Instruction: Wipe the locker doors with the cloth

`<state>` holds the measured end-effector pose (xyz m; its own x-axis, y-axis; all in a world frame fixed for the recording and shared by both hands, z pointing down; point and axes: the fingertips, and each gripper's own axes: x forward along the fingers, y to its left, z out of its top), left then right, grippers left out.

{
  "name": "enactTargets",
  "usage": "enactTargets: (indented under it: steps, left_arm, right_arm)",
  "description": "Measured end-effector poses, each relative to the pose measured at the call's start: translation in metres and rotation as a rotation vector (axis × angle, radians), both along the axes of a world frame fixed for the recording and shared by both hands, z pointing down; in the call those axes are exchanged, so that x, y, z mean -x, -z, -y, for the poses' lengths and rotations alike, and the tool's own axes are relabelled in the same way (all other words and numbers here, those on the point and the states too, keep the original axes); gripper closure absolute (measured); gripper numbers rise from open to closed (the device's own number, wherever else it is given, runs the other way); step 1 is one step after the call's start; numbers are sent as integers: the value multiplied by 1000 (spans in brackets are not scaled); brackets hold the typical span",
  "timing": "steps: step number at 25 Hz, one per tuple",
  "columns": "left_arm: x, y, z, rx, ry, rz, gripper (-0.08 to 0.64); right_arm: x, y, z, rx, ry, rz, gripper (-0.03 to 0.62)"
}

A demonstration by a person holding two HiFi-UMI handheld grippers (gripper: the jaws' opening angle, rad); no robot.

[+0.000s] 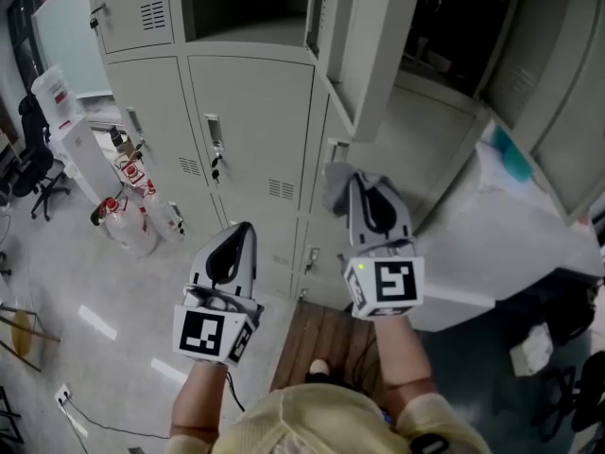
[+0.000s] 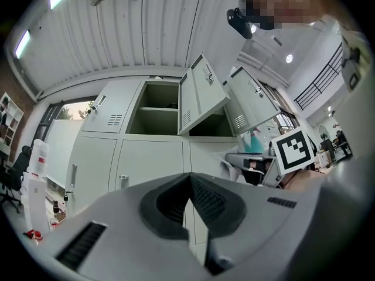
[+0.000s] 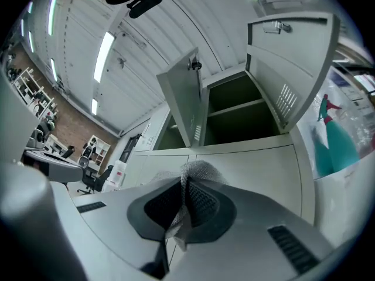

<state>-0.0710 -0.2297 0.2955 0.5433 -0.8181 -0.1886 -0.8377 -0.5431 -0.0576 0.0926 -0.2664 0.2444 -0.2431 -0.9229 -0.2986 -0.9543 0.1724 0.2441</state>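
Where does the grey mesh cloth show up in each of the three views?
Head view: the grey mesh cloth sticks out of the right gripper tip, just right of centre.
Left gripper view: not discernible.
Right gripper view: lower centre, pinched between the jaws.
Shared landmark: the open upper locker door.

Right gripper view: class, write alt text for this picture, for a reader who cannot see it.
The right hand-held gripper is shut on a grey mesh cloth, in front of pale grey lockers. Two upper doors stand open, showing dark compartments.
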Motion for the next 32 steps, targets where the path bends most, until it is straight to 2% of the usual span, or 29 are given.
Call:
enactTargets:
  steps: [7,14,21,32]
  left_arm:
    - [-7,2,18,-7,61,1,563]
    - [-10,0,33,4,93,-5,563]
    - [-17,-1,43,17,89,-12,563]
    - [-42,1,52,19,25,-12,563]
  right_arm:
    - [2,11,42,-13,25,0,588]
    - [-1,15,84,-26,-19,-45,588]
    - [-12,21,110,-37,-103,-88,588]
    - [-51,24,105,-55,-190,-113,588]
